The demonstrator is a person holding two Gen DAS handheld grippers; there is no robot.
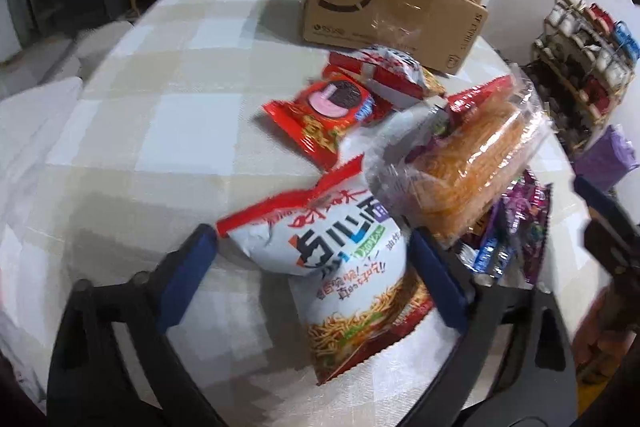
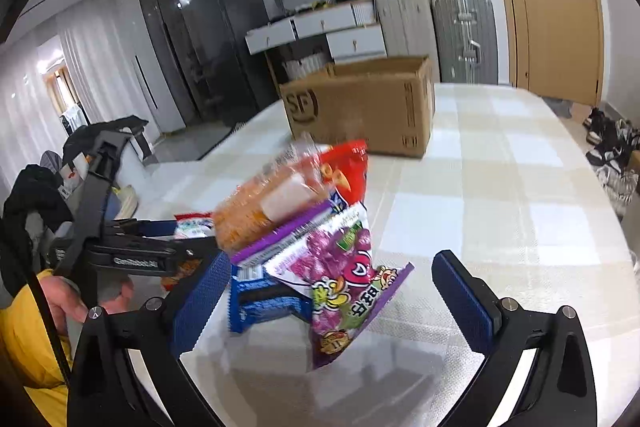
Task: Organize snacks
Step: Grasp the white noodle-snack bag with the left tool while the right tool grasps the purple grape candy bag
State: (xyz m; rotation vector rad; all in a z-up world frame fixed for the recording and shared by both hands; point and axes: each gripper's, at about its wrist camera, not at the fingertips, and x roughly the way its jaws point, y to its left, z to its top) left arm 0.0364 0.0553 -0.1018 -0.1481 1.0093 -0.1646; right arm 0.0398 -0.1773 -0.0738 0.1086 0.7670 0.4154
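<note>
A pile of snack packs lies on the checked tablecloth [image 1: 168,115]. In the left wrist view my left gripper [image 1: 312,251] is open, its blue pads on either side of a white noodle snack bag [image 1: 336,255]. Behind it lie a red cookie pack [image 1: 324,115], a red-and-white bag [image 1: 384,67] and a clear pack of orange snacks [image 1: 472,163]. In the right wrist view my right gripper [image 2: 332,291] is open around a purple grape candy bag [image 2: 348,275], with a blue pack [image 2: 260,303] and the orange snack pack [image 2: 272,203] beside it.
An open brown SF cardboard box [image 1: 392,7] stands at the table's far side; it also shows in the right wrist view [image 2: 360,107]. Suitcases [image 2: 460,35], drawers and a fridge line the back wall. A shoe rack [image 1: 584,47] stands right of the table.
</note>
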